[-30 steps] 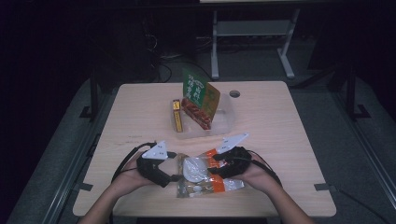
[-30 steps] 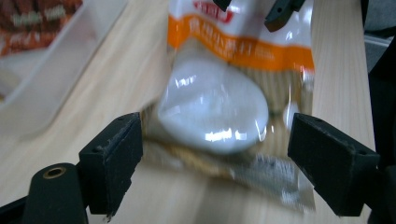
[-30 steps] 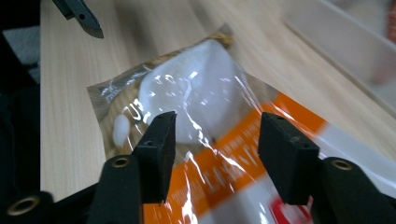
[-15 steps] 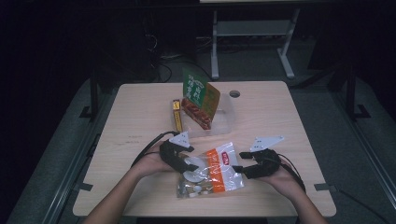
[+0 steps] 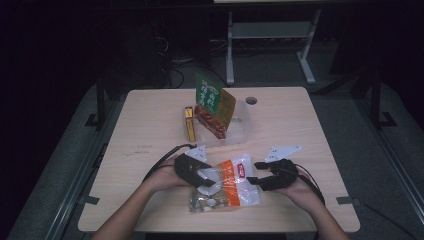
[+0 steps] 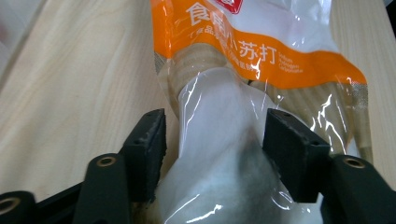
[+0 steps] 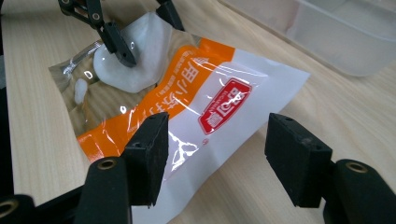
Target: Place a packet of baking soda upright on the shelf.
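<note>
While the orange-and-white bag (image 5: pixel 227 184) lies flat on the table (image 5: pixel 150 130) between both tools, long axis left-right, left gripper (image 5: pixel 192 170) jaws straddle its bunched near end, grip unclear, and right gripper (image 5: pixel 260 176) gapes empty just beside the far edge.

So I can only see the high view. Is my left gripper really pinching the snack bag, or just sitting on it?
Observer: In the left gripper view, the bag bulges up between the two jaws, with gaps at both sides. The left gripper is open around it, not pinching.
Operator: What is that white stuff?
Observer: A white lump inside the clear plastic, right between those jaws.
Operator: And my right gripper?
Observer: The right gripper is open too, jaws wide apart, and the bag's white end lies flat on the table just ahead of them.
</note>
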`<state>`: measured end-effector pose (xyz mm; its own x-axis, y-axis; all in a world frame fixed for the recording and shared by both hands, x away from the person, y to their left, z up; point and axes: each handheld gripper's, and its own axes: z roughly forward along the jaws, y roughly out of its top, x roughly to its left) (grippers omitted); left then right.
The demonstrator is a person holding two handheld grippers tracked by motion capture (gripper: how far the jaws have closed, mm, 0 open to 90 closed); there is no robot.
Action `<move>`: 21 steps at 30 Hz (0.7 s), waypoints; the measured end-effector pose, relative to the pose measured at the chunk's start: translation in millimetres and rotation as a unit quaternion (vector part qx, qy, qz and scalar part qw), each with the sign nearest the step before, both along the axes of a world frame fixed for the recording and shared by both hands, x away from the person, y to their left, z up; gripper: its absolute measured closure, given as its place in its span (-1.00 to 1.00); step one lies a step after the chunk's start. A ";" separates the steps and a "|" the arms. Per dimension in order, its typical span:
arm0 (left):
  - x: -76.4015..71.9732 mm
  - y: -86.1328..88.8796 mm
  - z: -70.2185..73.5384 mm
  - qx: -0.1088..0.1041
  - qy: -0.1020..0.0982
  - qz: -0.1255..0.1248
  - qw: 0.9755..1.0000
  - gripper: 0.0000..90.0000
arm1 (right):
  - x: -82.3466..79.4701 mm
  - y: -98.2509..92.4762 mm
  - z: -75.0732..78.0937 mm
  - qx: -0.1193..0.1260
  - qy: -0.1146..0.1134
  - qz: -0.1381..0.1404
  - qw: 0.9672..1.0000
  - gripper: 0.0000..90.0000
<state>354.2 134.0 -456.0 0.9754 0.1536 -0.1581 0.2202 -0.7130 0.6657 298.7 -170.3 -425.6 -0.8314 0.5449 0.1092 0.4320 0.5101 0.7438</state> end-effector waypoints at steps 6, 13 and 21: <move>3.9 1.1 -4.7 -0.015 0.030 -0.009 0.999 0.25 | 1.3 -4.4 0.5 0.005 0.003 -0.011 1.000 -0.12; 0.0 1.3 0.8 -0.007 0.019 -0.003 1.000 0.74 | 2.5 -6.7 -0.3 0.010 0.006 -0.010 1.000 -0.13; -9.9 7.2 12.1 -0.003 -0.008 -0.001 1.000 0.95 | 2.6 -9.5 0.2 0.017 0.008 -0.011 1.000 -0.13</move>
